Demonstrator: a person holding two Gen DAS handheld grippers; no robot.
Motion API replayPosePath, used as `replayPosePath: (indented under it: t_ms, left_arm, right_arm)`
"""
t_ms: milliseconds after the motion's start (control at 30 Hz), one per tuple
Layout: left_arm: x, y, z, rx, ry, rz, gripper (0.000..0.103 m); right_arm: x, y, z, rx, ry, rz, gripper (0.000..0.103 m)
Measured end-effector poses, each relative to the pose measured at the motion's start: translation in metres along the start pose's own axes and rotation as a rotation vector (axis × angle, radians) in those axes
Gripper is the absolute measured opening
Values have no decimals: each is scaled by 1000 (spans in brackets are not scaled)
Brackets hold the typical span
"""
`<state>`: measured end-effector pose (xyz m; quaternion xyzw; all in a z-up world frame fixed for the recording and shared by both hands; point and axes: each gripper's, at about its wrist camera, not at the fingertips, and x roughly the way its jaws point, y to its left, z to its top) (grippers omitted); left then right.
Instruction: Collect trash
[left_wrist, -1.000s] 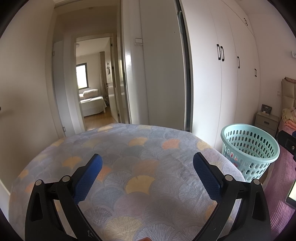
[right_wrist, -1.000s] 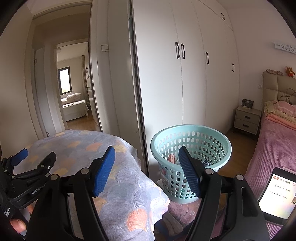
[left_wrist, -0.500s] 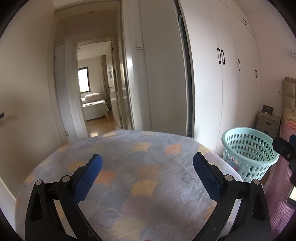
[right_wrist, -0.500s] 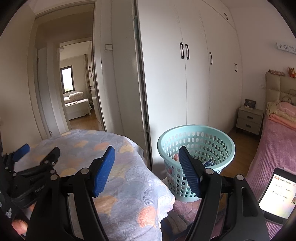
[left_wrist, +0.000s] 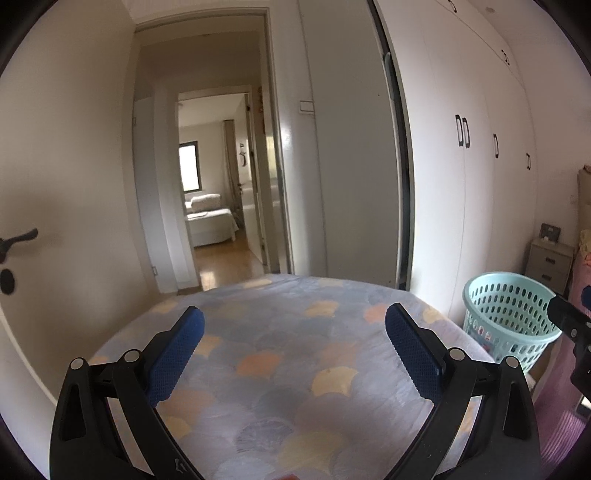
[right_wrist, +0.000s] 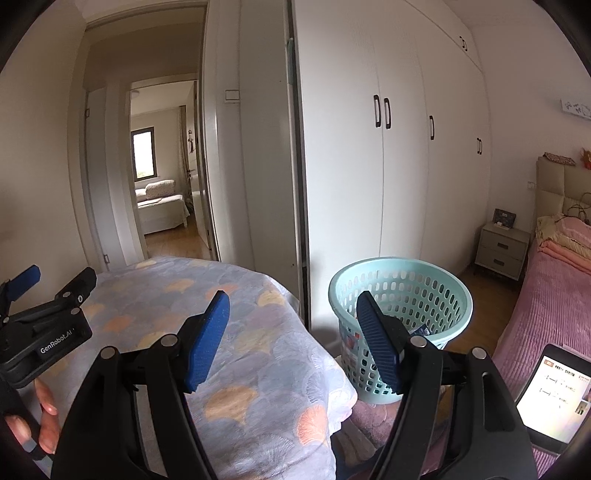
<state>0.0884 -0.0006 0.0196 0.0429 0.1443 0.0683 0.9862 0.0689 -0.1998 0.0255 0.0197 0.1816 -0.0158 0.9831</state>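
My left gripper (left_wrist: 294, 330) and my right gripper (right_wrist: 291, 334) are both black plastic frames with deep blue, finely ribbed pads, and under them lies a pale lilac-grey tablecloth (left_wrist: 280, 354) printed with overlapping fan scallops, some filled in peach, orange or soft yellow. Beside it stands the round mint-green plastic basket (right_wrist: 400, 295) with rows of oval holes (scraps of red, white and blue packaging show through its wall). The tall wardrobe doors (right_wrist: 402, 147) are plain white with black handles, and the ribbed bedspread (right_wrist: 543, 306) is pink.
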Motion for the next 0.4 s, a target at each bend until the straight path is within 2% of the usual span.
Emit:
replayPosePath:
  t_ms: [100,267,400]
  left_arm:
    - [-3,1,-1,20,-5,14,95]
    - [-6,6,-2,31,7,-18,95]
    - [-8,12,-3,32,5,0,95]
  right_arm:
    - [0,4,-1,-3,6,7,67]
    - [1,12,-1,-15,13,19,67]
    - [7,19,-2,-18,27,37,67]
